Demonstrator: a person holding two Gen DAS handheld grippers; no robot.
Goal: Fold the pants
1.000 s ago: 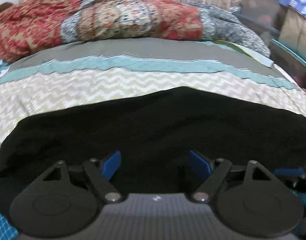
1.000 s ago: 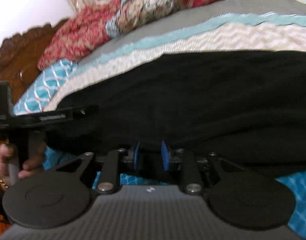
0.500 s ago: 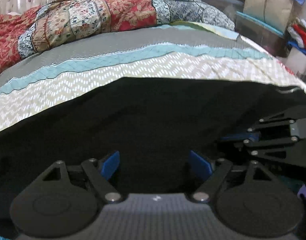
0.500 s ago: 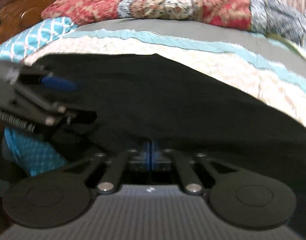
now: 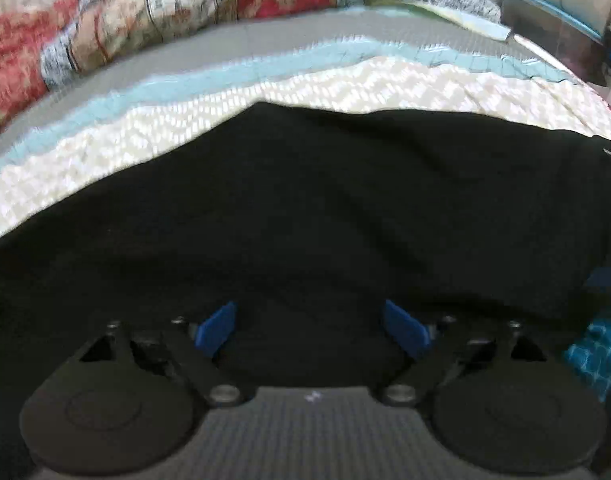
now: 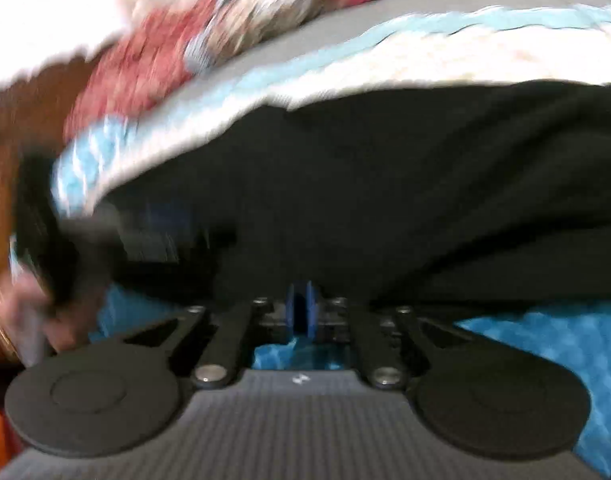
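The black pants (image 5: 325, 208) lie spread across the bed's striped cover (image 5: 345, 92). My left gripper (image 5: 311, 326) is open, its blue pads wide apart just over the near part of the pants. In the right wrist view the pants (image 6: 385, 184) fill the middle. My right gripper (image 6: 301, 312) is shut at the near edge of the black cloth; the blur hides whether cloth is pinched between the pads. The left gripper and the hand holding it show as a dark blur at the left of the right wrist view (image 6: 65, 248).
A red patterned quilt (image 5: 165, 20) is bunched along the far side of the bed. A blue patterned sheet (image 6: 545, 344) lies under the pants at the near edge. Storage boxes (image 5: 565, 12) stand at the far right. A wooden headboard (image 6: 9, 152) is at the left.
My right gripper has closed from slightly open to shut and swung sideways along the pants' near edge. My left gripper stayed open while its view turned right along the pants.
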